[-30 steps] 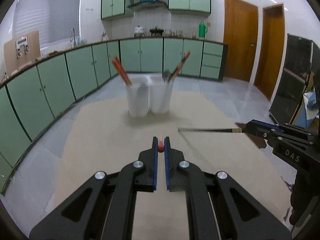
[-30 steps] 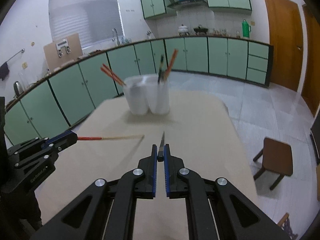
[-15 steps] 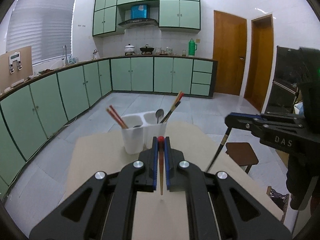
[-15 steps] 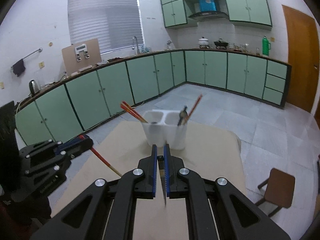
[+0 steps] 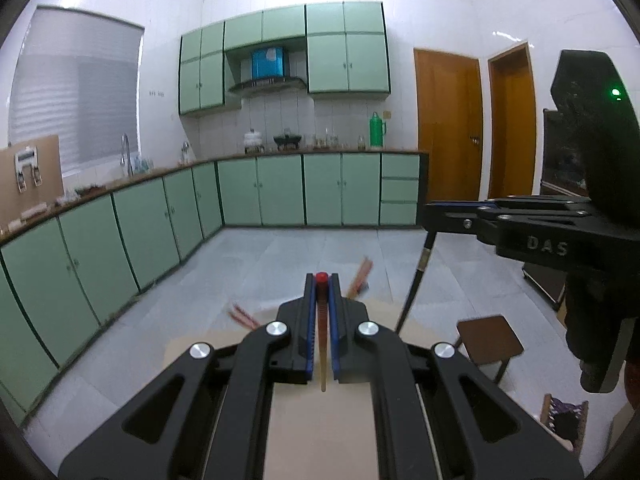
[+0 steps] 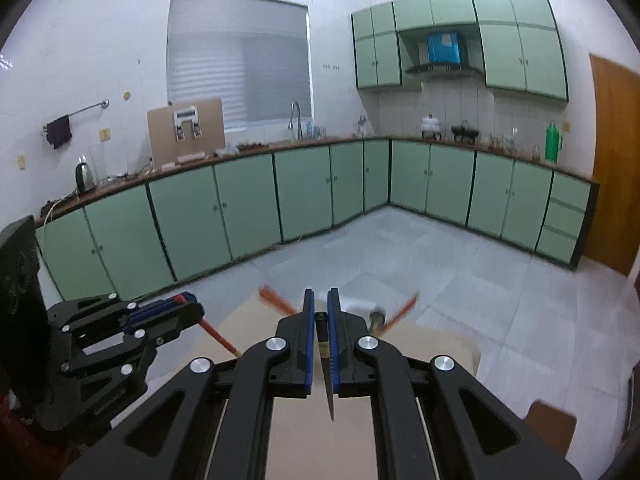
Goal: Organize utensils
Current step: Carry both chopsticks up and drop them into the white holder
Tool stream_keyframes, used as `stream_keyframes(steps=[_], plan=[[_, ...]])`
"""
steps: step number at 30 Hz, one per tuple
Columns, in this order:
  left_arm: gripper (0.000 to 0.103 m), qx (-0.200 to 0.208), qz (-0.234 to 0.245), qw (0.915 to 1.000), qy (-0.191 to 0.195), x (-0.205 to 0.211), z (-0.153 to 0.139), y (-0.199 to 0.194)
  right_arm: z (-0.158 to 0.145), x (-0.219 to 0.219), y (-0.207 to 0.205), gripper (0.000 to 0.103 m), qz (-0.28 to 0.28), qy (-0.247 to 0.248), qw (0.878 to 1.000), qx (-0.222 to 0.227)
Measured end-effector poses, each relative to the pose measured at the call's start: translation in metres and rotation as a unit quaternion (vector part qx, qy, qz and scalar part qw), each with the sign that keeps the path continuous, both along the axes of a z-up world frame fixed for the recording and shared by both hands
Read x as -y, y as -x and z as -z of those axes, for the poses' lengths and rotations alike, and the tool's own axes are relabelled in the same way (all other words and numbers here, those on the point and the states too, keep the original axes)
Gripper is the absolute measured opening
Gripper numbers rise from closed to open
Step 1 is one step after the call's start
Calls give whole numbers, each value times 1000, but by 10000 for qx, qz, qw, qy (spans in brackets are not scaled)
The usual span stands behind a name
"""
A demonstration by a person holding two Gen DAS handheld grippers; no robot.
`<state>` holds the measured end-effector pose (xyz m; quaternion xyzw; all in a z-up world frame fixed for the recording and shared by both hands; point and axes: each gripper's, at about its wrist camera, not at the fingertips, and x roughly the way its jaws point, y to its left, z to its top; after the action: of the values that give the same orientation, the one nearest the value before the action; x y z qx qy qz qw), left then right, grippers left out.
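1. The table (image 5: 320, 440) is a pale beige surface, seen below both grippers; its far edge ends over a grey tiled floor (image 5: 280, 256).
2. Beyond the table, green base cabinets (image 6: 240, 204) run along two walls under a brown worktop, with wall cabinets and a blue-fronted hood above.
3. A small brown stool (image 5: 490, 336) stands on the floor to the right of the table.
4. The left gripper (image 5: 321, 280) has its fingers clenched on a red-topped chopstick (image 5: 322, 344), which hangs tip-down above the table.
5. The right gripper (image 6: 321, 312) has its fingers clamped on a dark chopstick (image 6: 329, 376), pointing down toward the table.
6. At the table's far edge, blurred red chopsticks (image 6: 276, 300) and a spoon (image 6: 377, 318) stick up from a white holder (image 6: 360, 305) mostly hidden behind the fingers.
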<state>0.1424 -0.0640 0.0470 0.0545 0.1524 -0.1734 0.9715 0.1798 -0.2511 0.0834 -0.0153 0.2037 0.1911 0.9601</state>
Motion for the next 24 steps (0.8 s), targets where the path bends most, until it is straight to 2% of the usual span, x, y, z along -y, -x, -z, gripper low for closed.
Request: stream_keyframes(steps=[5, 10, 18, 24], plan=[[5, 402, -108, 9991, 40, 2, -32, -26, -28, -9, -34, 6, 81, 0, 9997, 229], [5, 461, -186, 9988, 25, 4, -44, -61, -38, -14, -70, 6, 207, 20, 9993, 312], [5, 102, -219, 9997, 1, 5, -29, -112, -28, -11, -124, 6, 391, -105, 9990, 192], [5, -136, -291, 9995, -16, 3, -7, -145, 2, -12, -163, 6, 523, -147, 9985, -86]])
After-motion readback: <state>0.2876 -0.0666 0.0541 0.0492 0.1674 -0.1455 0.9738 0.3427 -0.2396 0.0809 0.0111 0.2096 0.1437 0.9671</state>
